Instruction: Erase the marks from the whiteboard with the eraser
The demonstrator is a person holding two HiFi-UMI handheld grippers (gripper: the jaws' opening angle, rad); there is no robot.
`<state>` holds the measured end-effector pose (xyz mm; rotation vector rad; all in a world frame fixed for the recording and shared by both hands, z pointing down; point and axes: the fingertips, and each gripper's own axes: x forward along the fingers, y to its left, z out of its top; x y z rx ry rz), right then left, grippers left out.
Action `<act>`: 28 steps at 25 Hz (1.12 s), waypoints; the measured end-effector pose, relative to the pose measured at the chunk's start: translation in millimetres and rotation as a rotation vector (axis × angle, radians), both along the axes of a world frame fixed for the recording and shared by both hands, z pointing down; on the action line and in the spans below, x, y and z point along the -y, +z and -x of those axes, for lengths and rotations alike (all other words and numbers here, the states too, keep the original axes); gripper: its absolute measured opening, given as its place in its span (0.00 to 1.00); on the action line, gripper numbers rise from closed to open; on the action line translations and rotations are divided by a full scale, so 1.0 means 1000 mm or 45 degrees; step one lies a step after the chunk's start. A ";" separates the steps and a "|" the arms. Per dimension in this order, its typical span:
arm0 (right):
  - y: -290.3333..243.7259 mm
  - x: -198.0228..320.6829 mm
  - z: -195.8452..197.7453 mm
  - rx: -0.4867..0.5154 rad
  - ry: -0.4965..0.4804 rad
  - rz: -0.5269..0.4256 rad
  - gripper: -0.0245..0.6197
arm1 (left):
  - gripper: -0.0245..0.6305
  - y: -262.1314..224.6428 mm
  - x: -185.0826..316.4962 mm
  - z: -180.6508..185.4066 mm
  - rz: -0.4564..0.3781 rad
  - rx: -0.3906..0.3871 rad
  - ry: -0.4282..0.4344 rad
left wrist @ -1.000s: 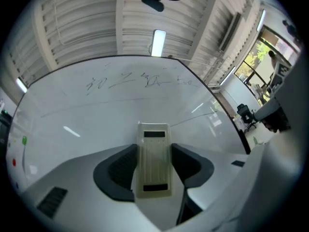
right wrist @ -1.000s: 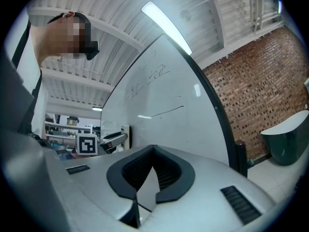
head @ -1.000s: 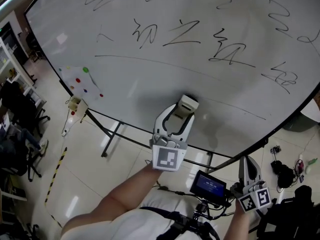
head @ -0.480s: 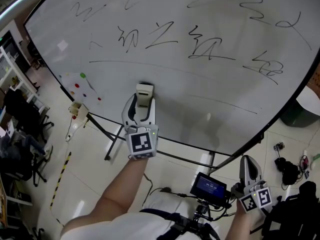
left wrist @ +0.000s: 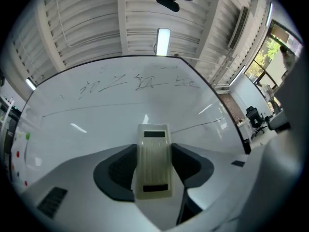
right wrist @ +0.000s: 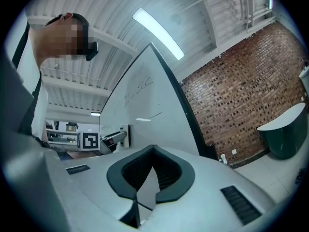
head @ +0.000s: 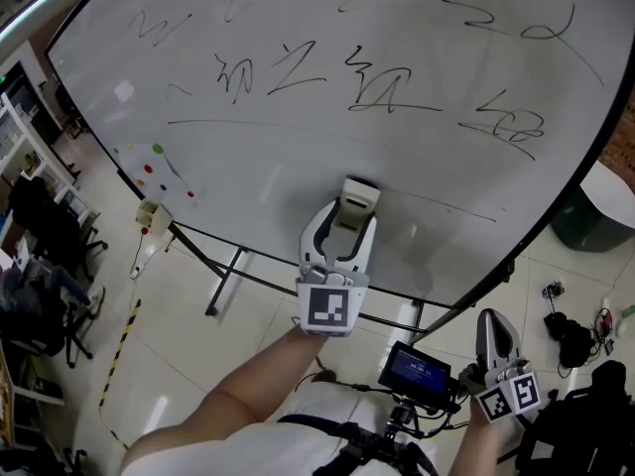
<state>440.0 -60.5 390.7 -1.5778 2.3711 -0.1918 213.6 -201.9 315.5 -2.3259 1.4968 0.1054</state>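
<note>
The whiteboard (head: 298, 157) carries black scribbles in a row (head: 367, 87), more along its top edge, and a long thin line (head: 238, 124) under them. My left gripper (head: 343, 218) is shut on a cream eraser (head: 356, 202), which is pressed against the bare lower part of the board, below the marks. In the left gripper view the eraser (left wrist: 154, 161) stands upright between the jaws of the left gripper (left wrist: 154, 153), with the marks (left wrist: 140, 83) far above it. My right gripper (head: 494, 323) hangs low at the right, off the board, shut and empty (right wrist: 139, 197).
Coloured magnets (head: 154, 167) dot the board's lower left corner. The stand's legs (head: 223, 276) run under the board. A small blue screen (head: 417, 369) is mounted at the person's chest. Office chairs (head: 40, 216) stand at the left, and a dark green bin (head: 585, 216) and cables (head: 571, 335) at the right.
My left gripper swept the eraser left along the lower board, then back right to below the middle. The right gripper stayed put.
</note>
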 end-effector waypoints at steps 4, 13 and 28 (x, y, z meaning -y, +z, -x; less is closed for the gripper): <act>-0.003 0.000 -0.016 0.015 -0.002 -0.010 0.08 | 0.42 0.000 -0.011 -0.026 0.008 0.020 0.143; 0.000 0.006 -0.036 0.045 -0.044 -0.027 0.08 | 0.42 -0.022 0.006 0.036 -0.054 -0.044 -0.238; 0.010 -0.013 -0.097 0.057 -0.029 -0.014 0.08 | 0.42 -0.005 -0.026 -0.086 -0.043 0.025 0.025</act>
